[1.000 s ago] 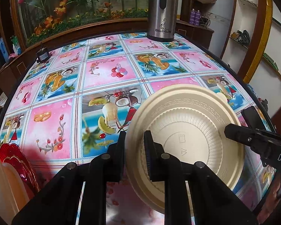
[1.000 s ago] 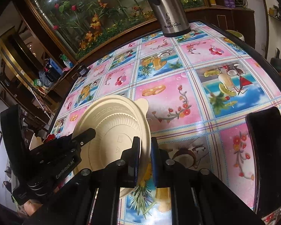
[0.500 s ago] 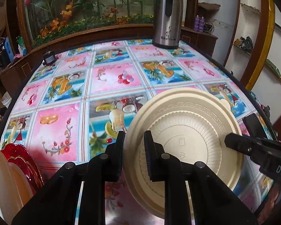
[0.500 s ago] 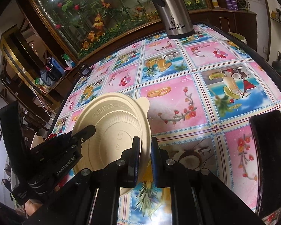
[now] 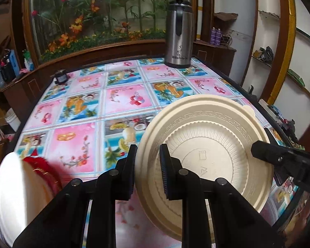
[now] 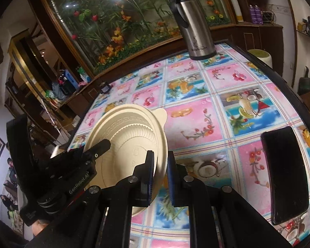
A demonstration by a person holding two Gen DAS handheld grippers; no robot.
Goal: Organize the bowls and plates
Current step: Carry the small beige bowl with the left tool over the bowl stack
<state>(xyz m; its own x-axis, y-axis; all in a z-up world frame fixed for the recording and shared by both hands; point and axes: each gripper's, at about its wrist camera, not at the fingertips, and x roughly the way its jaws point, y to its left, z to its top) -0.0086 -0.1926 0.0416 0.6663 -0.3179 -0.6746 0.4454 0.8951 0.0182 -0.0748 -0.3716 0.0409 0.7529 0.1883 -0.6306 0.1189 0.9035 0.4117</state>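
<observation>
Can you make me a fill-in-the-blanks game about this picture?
1. Both tools pinch the rim of the cream ____.
2. The left tool and the right tool hold it from ____ sides.
3. The tall steel jug stands at the ____ end of the table.
4. Beside the white dishes is a ____ plate.

Missing words: plate; opposite; far; red

We see a table [image 5: 76, 136] under a glossy pink-and-blue fruit-print cloth. On it a steel thermos jug [image 5: 178, 35] stands at the far right corner, a small dark jar [image 5: 61, 78] at the far left edge, and a flat black object [image 6: 285, 173] lies near right.
</observation>
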